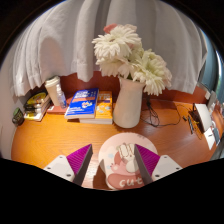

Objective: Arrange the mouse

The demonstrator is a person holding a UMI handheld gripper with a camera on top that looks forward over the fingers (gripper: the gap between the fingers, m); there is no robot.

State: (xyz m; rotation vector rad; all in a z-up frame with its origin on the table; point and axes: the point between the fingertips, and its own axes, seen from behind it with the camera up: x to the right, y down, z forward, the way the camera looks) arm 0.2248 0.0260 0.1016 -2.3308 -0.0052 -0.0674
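Evidently the gripper [119, 165] is clamped on the mouse [122, 162], a white-and-pink one seemingly, both pads pressing its sides so it rides above the desk [60, 140]. At twelve o'clock stands a vase [127, 102] of white flowers.

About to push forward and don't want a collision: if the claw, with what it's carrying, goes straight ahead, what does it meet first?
Probably the white vase of white flowers, just beyond the claw; bare desk lies before it, though depth is unclear. The claw grips a pink-and-white mouse.
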